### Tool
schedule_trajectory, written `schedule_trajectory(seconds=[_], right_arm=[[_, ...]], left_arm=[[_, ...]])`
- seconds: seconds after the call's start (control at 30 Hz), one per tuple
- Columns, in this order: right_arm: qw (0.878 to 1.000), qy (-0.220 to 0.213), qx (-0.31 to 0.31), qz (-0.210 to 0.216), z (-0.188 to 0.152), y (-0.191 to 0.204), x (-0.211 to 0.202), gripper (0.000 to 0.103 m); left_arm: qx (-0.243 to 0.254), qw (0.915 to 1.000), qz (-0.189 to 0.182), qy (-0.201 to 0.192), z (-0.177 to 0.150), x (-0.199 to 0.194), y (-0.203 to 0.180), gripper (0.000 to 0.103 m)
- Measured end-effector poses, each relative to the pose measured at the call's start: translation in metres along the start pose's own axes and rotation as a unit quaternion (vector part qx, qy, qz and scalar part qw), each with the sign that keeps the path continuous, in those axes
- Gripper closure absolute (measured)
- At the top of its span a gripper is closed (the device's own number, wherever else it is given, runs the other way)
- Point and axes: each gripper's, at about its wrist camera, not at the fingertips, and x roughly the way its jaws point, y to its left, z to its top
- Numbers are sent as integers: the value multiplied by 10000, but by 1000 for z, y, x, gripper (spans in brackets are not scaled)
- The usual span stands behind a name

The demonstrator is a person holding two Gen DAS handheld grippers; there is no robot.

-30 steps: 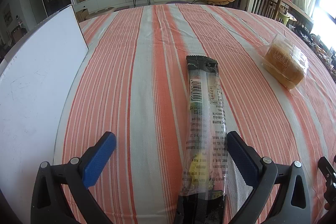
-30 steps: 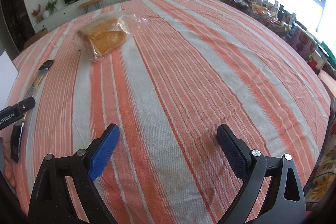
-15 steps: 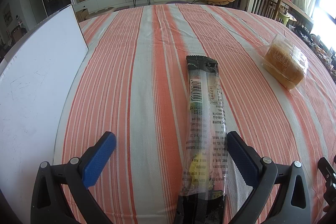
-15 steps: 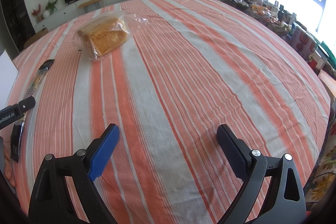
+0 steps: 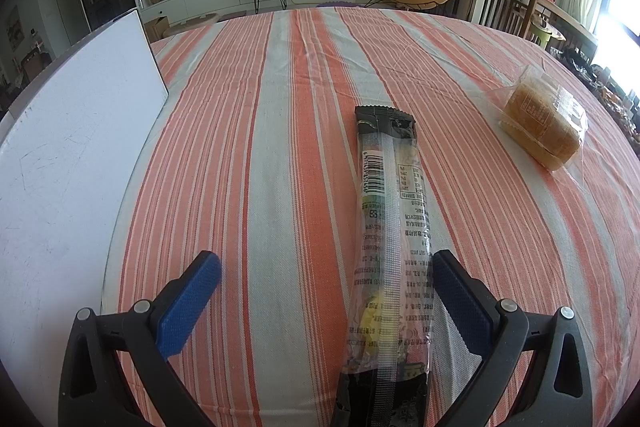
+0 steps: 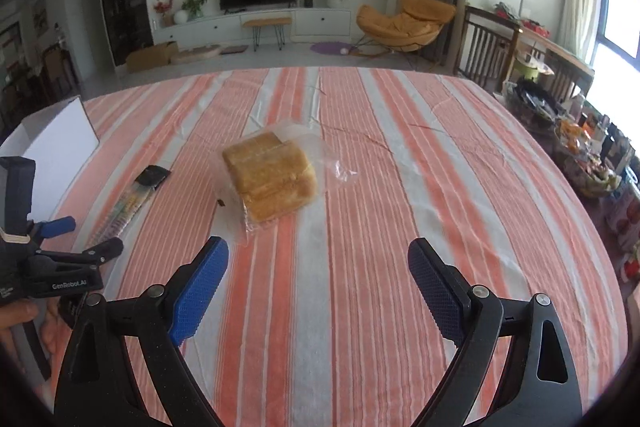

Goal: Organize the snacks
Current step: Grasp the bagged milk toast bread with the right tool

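Note:
A long narrow snack packet (image 5: pixel 390 227), black at both ends with a clear printed middle, lies lengthwise on the striped tablecloth. My left gripper (image 5: pixel 326 277) is open and straddles its near part, with the packet closer to the right finger. A loaf of sliced bread in a clear bag (image 5: pixel 540 125) rests further right. In the right wrist view the bread (image 6: pixel 270 181) lies ahead of my open right gripper (image 6: pixel 318 277), slightly left of centre, and nothing is between the fingers. The packet (image 6: pixel 128 203) shows at the left there, next to the left gripper's body (image 6: pixel 60 271).
A white box (image 5: pixel 72 163) with an upright flap stands along the table's left side, also seen as the white box (image 6: pixel 56 147) in the right wrist view. Cluttered items (image 6: pixel 592 155) sit past the table's right edge. Chairs and a TV unit stand beyond the far edge.
The right gripper has swung left and tilted up, so the bread now sits ahead near the centre of its view. The left gripper and the packet have not moved.

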Motion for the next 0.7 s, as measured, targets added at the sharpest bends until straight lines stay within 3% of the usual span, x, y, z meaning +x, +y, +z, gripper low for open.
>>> schedule_trajectory(seconds=[0.13, 0.27, 0.33, 0.4, 0.5, 0.6, 0.7], right_arm=[[9945, 494, -819, 419, 39, 13, 38, 9], [9847, 834, -1491, 358, 52, 28, 78, 9], [9790, 1252, -1586, 260, 52, 28, 108, 9], [9760, 1581, -1455, 367, 49, 29, 132, 7], [9768, 1676, -1330, 31, 46, 37, 153, 7], [9851, 1583, -666, 56, 47, 27, 158, 10], [9894, 1414, -317, 43, 44, 23, 148, 21]], left_arm=[[0, 10000, -1, 0, 0, 0, 0, 0], [0, 10000, 1, -1, 0, 0, 0, 0], [1, 10000, -1, -1, 0, 0, 0, 0], [0, 10000, -2, -1, 0, 0, 0, 0], [-10, 10000, 1, -2, 0, 0, -1, 0], [-16, 10000, 0, -1, 1, 0, -1, 0], [-21, 10000, -1, 0, 1, 0, -1, 0]])
